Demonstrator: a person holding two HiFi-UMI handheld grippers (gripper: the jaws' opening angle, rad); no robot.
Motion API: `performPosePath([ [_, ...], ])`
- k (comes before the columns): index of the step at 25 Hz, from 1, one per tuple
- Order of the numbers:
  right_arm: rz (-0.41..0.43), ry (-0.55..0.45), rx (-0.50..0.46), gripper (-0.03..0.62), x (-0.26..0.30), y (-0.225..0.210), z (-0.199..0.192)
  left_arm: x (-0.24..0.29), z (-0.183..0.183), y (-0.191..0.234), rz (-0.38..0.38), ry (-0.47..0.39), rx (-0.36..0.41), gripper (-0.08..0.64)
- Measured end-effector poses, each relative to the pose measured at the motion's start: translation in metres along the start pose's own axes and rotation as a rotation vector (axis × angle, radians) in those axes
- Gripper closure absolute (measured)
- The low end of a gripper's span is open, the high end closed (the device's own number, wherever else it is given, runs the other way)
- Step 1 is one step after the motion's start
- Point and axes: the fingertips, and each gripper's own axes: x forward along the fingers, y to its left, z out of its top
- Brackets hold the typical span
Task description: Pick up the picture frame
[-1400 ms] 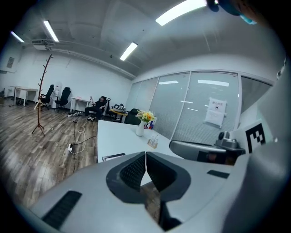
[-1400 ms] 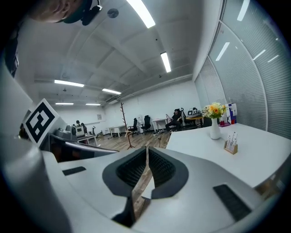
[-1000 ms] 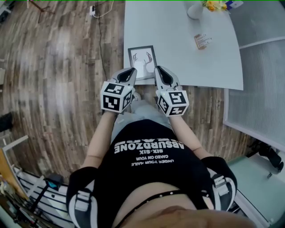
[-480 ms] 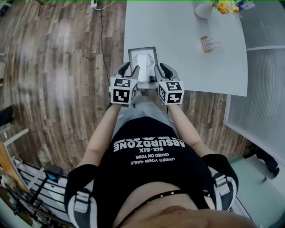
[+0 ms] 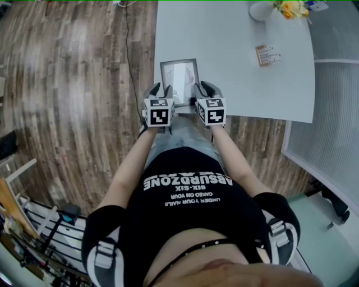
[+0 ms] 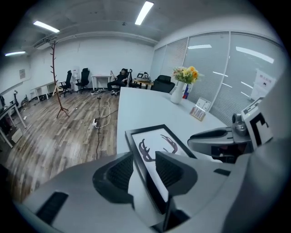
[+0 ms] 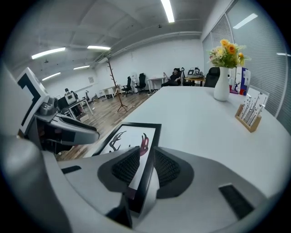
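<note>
Frame (image 5: pixel 179 75) flat on white table (image 5: pixel 241 78), near front edge, antler print up. Left gripper (image 5: pixel 160 89) at frame's left side, jaws wide apart, left rail between them, pads not pressing it. Right gripper (image 5: pixel 203 87) at right side, jaws apart with narrower gap, right rail between pads, no squeeze visible. Neither holds anything. Vase (image 5: pixel 261 10) with flowers and card stand (image 5: pixel 267 55) well apart, at table's far end

Bright, even light from ceiling strip lights (image 6: pixel 144 12) (no hard shadows noted). The white table (image 5: pixel 224 56) reads pale, slightly washed out. Both gripper views bend strongly, with black corners. The floor (image 6: pixel 45 145) is smeared and the near foreground soft.
</note>
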Motion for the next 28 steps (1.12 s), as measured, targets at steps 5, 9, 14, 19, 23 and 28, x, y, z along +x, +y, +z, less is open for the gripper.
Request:
performPosePath([
  [5,-0.002,0.039,0.015,0.485,0.015,-0.007,-0.011,0.017,-0.014,0.006,0.027,0.019,0.003,0.417],
  [9,0.003,0.070,0.017,0.485,0.022,-0.011,-0.019,0.028,-0.026,0.007,0.014,0.067,-0.014,0.419],
  [14,0.047,0.072,0.098,0.497,0.025,-0.012,-0.025,0.033,-0.030,0.004,-0.006,0.090,0.020,0.419],
  [19,0.078,0.092,0.138,0.497,0.027,-0.013,-0.027,0.035,-0.032,0.004,-0.054,0.058,0.010,0.420],
  [23,0.076,0.088,0.128,0.496,0.028,-0.012,-0.027,0.037,-0.035,0.005,-0.086,0.047,0.004,0.420],
  [28,0.070,0.087,0.170,0.499,0.027,-0.012,-0.027,0.035,-0.033,0.005,-0.085,0.038,-0.009,0.422],
])
